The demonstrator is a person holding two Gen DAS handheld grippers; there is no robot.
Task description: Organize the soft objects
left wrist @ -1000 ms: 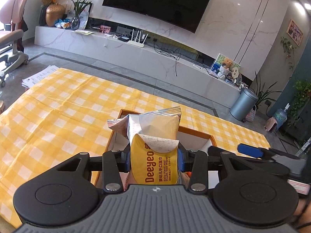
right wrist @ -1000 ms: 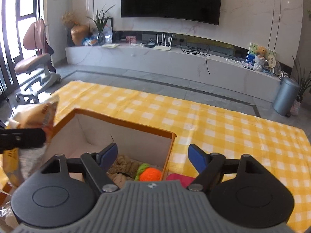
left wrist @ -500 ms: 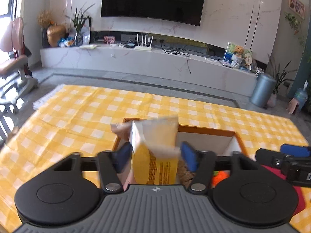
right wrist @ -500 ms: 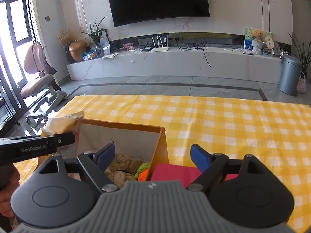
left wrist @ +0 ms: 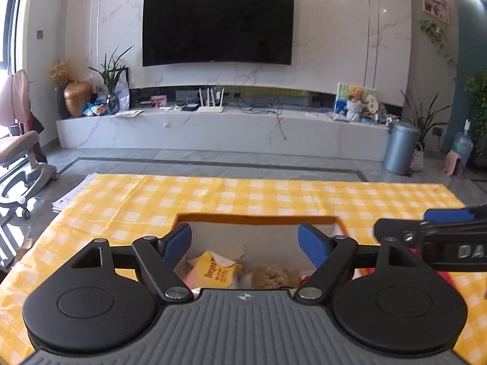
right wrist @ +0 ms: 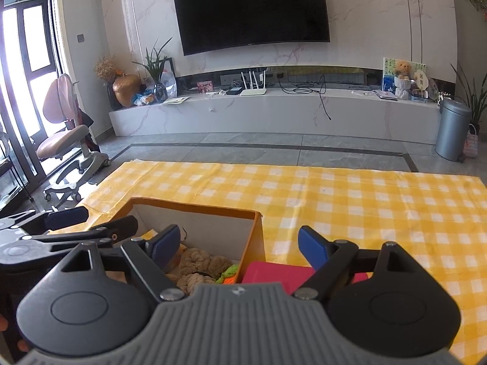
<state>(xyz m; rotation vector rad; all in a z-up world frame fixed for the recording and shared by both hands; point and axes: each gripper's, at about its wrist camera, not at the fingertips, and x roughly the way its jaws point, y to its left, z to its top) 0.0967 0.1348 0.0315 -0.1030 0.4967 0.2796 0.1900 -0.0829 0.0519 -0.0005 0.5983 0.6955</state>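
Two tongs, both empty: left tongs [left wrist: 245, 240] spread wide over orange box [left wrist: 258, 218], right tongs [right wrist: 240, 245] spread wide near its right wall. Yellow wipes pack [left wrist: 217, 270] lies inside with brown plush [right wrist: 201, 266] and orange-green knit [right wrist: 229, 275]. Pink item [right wrist: 274, 272] on checkered surface [right wrist: 365, 200] beside box probably left to pack

I see a yellow-and-white checked cloth [right wrist: 350, 200], an orange box [right wrist: 252, 243] with white inner walls, a yellow wipes pack [left wrist: 217, 270] with dark lettering, a tan-brown plush [right wrist: 201, 269], an orange-and-green knit bit [right wrist: 229, 275], a pink-red pad [right wrist: 274, 273]. Both grippers black, blue finger pads [left wrist: 313, 246].
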